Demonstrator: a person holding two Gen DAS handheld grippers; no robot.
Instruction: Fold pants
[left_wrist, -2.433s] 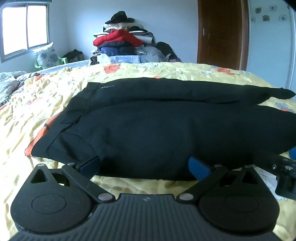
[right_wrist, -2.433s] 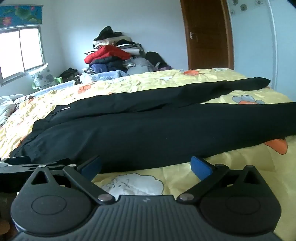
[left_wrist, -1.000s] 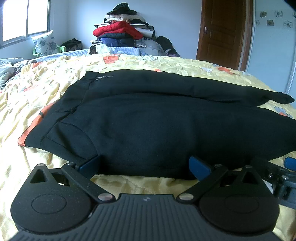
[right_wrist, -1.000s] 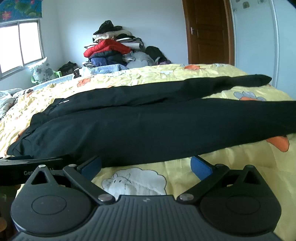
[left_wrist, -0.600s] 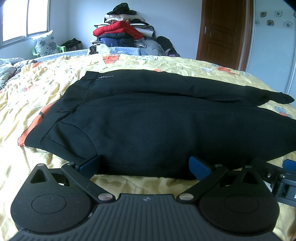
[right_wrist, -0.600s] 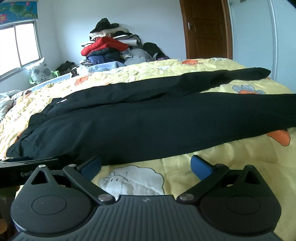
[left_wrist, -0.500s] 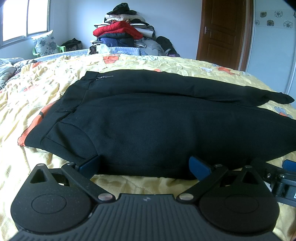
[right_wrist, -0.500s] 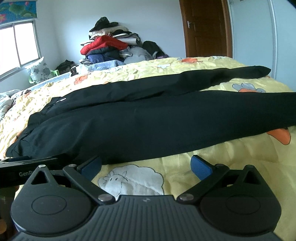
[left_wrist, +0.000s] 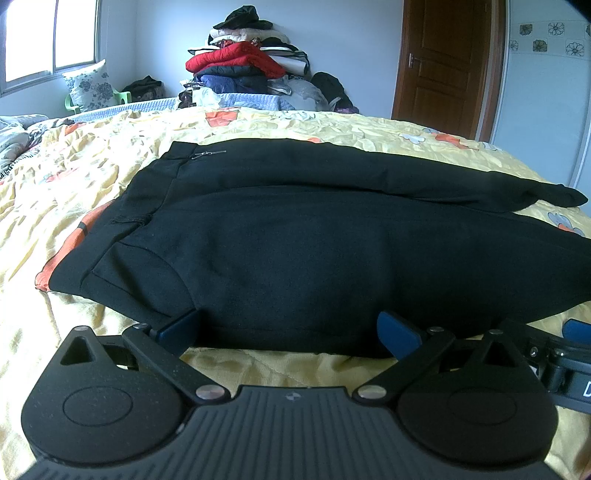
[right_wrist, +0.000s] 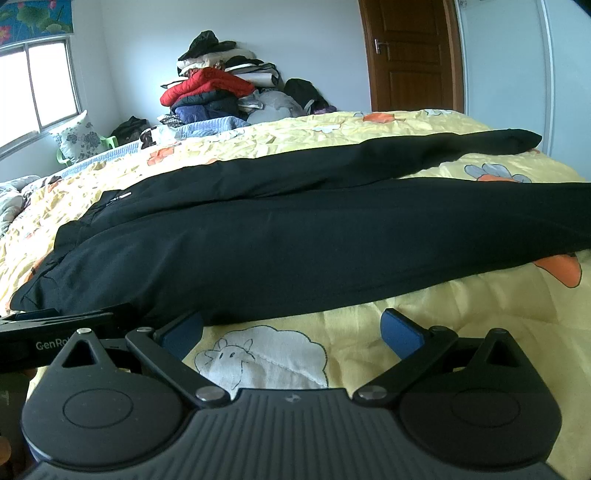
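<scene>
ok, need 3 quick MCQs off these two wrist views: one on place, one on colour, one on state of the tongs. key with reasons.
1. Where do the pants lie?
A. on the floor
B. spread on the yellow bedspread
C. on the clothes pile

2. What colour is the jacket high in the clothes pile?
A. red
B. green
C. white

3. How do both tongs stand?
A. shut on the pants
B. shut on nothing
C. open, holding nothing

Key:
1 B: the pants lie flat on the bedspread.
2 A: a red jacket sits in the clothes pile.
3 C: the left tongs and right tongs have blue pads wide apart, with nothing between them.
</scene>
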